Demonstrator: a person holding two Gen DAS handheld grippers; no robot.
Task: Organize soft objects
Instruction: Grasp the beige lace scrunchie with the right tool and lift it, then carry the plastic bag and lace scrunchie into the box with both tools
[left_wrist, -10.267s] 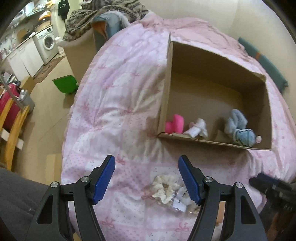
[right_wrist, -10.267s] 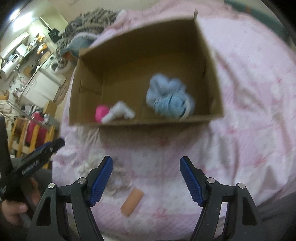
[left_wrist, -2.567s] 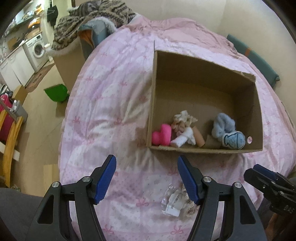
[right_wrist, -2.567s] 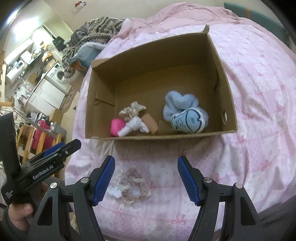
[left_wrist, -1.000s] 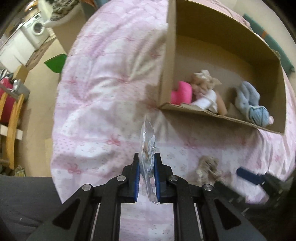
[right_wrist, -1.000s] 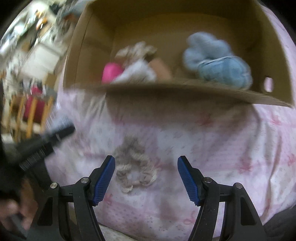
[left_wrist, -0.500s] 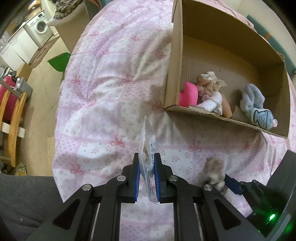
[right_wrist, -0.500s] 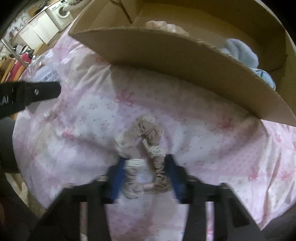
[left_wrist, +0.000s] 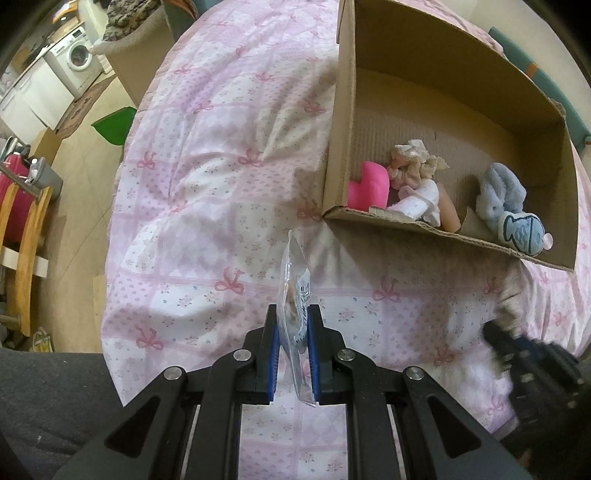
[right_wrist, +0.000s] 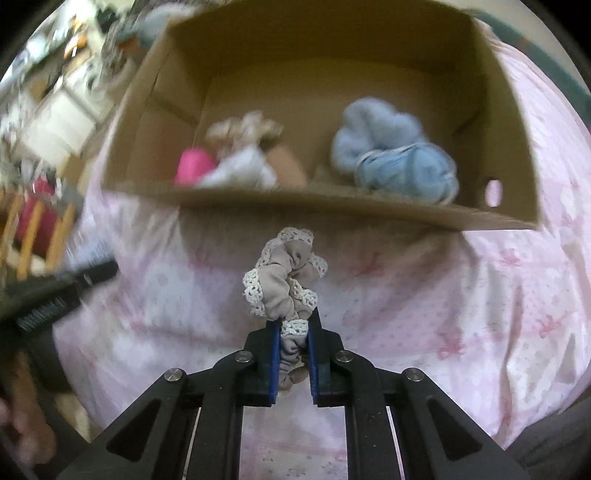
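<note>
My left gripper (left_wrist: 292, 332) is shut on a clear plastic packet (left_wrist: 294, 295) and holds it edge-on above the pink bedspread (left_wrist: 207, 192). My right gripper (right_wrist: 292, 339) is shut on a beige lace-trimmed scrunchie (right_wrist: 284, 277), lifted off the bed in front of the cardboard box (right_wrist: 332, 208). The box (left_wrist: 340, 110) holds a pink plush (left_wrist: 367, 186), a beige scrunchie (left_wrist: 412, 162), a white soft toy (left_wrist: 419, 201) and a light blue plush (left_wrist: 506, 203). The right gripper shows blurred at the right edge of the left wrist view (left_wrist: 517, 343).
The bed's left edge drops to a floor with a green bin (left_wrist: 112, 127), a washing machine (left_wrist: 79, 57) and a wooden chair (left_wrist: 22, 236). A teal cushion (left_wrist: 546, 85) lies behind the box. The left gripper shows at left in the right wrist view (right_wrist: 55, 295).
My right gripper has closed on the beige scrunchie and lifted it off the bedspread toward the box. My left gripper still holds the plastic packet, almost unmoved.
</note>
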